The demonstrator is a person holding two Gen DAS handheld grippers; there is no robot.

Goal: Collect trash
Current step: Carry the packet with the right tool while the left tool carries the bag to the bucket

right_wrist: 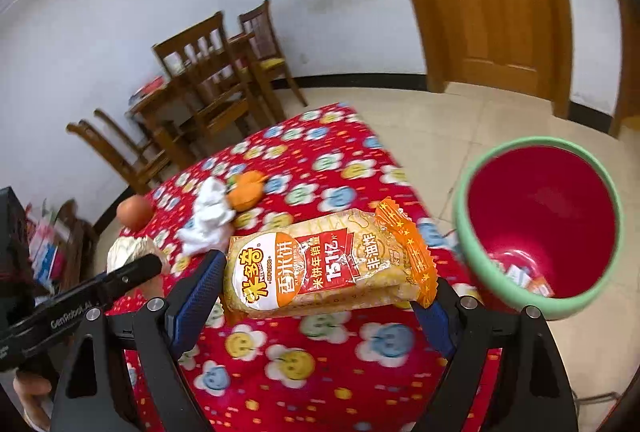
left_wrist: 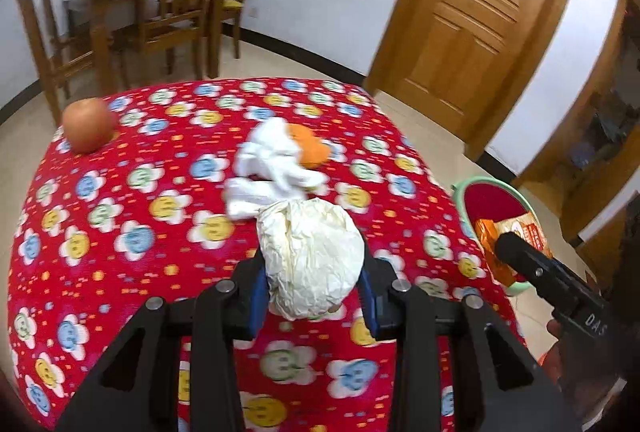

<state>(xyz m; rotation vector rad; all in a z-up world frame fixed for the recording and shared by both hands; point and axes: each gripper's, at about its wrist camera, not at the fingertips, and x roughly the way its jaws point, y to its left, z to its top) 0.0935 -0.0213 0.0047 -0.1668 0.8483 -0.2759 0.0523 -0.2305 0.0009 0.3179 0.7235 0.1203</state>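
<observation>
My left gripper (left_wrist: 314,272) is shut on a crumpled cream paper ball (left_wrist: 312,256) and holds it above the red flowered tablecloth (left_wrist: 120,232). My right gripper (right_wrist: 320,292) is shut on an orange rice-cracker packet (right_wrist: 328,264) and holds it over the table's right edge, left of the green bin with a red inside (right_wrist: 540,224). A white crumpled tissue (left_wrist: 272,167) and orange peel (left_wrist: 310,147) lie mid-table. The bin (left_wrist: 496,199) and packet (left_wrist: 516,236) also show in the left wrist view. Some wrapper lies at the bin's bottom (right_wrist: 520,272).
An apple (left_wrist: 88,129) sits at the table's far left corner. Wooden chairs and a dining table (left_wrist: 160,3) stand behind. A wooden door (left_wrist: 472,11) is at the back right. Tiled floor surrounds the bin.
</observation>
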